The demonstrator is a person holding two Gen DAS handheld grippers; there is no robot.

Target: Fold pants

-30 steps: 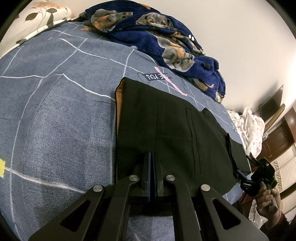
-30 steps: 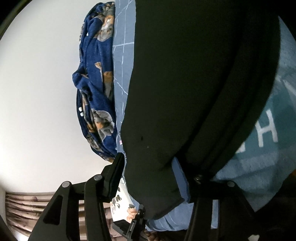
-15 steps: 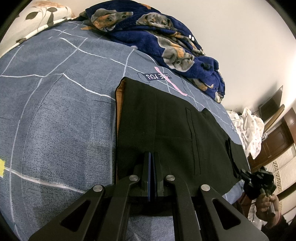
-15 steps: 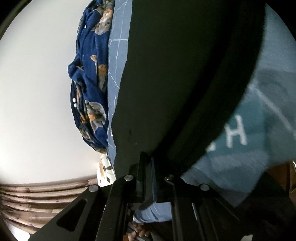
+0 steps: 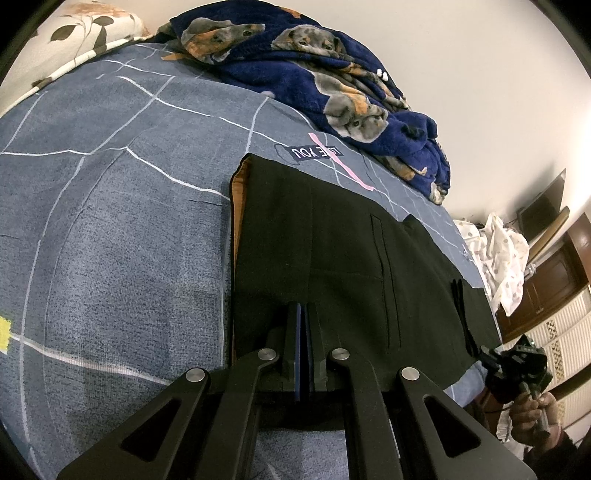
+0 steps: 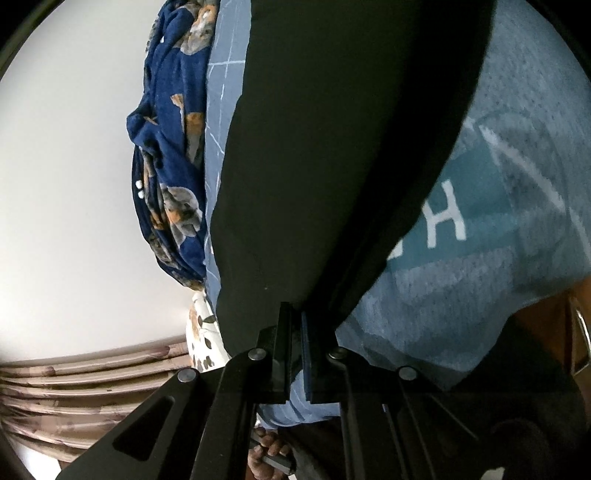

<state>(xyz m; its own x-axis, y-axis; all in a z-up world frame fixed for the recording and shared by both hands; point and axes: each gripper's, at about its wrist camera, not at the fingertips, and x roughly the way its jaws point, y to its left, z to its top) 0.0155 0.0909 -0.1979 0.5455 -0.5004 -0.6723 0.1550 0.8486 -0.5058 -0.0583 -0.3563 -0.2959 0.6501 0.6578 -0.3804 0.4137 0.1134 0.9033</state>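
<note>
Black pants (image 5: 332, 258) lie flat on the blue-grey bedsheet (image 5: 110, 221), an orange lining showing at their left edge. My left gripper (image 5: 301, 306) is shut on the pants' near edge, its blue pads pressed together over the fabric. At the pants' right end a hand holds my right gripper (image 5: 487, 354). In the right wrist view the pants (image 6: 332, 147) fill the middle, and the right gripper (image 6: 295, 314) is shut with the dark fabric gathered between its fingertips. The hand on the left gripper shows below.
A navy dog-print blanket (image 5: 332, 74) is heaped along the bed's far side, with a floral pillow (image 5: 92, 29) at the far left. White spotted cloth (image 5: 498, 251) and wooden furniture (image 5: 554, 273) stand past the bed's right end. Curtains (image 6: 92, 387) hang beyond.
The right gripper's jaws stood wide around the pants' edge, then closed on it, and the gripper tilted a little. The left gripper has stayed still and shut.
</note>
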